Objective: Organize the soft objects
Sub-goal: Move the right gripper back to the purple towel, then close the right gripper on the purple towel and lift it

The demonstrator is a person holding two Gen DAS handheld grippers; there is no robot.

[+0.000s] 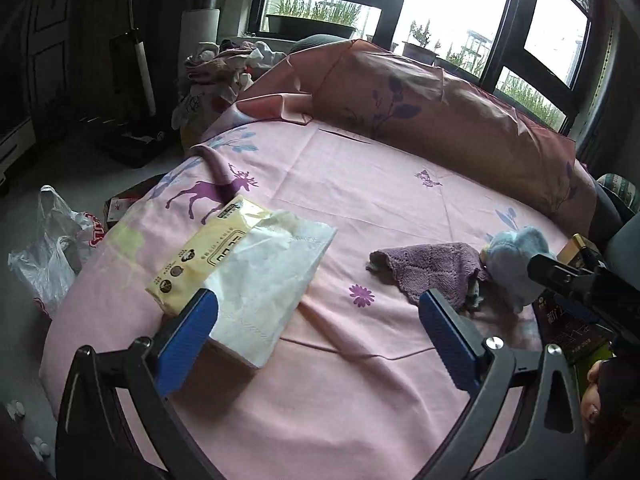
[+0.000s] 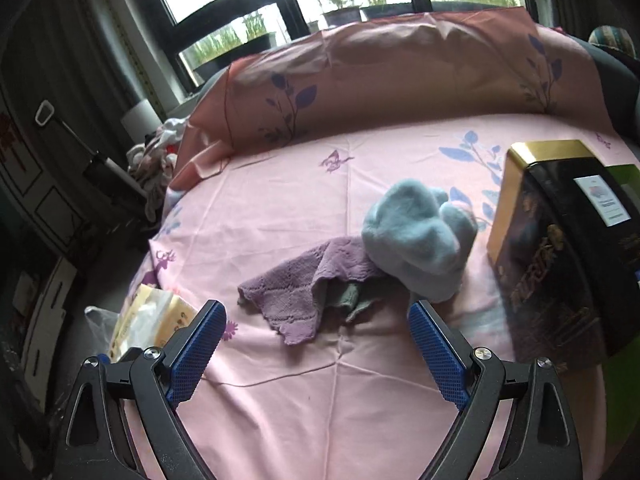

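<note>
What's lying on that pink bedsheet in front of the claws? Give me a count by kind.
Tissue packs: 1, yellow and white
Cloths: 2, purple cloth, grey-green cloth tucked under it
Plush toys: 1, light blue
Boxes: 1, black-and-gold box
Long pillows: 1, pink
Total: 6

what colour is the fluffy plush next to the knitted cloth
Light blue plush; the cloth is purple. Clearest in the right wrist view.
</note>
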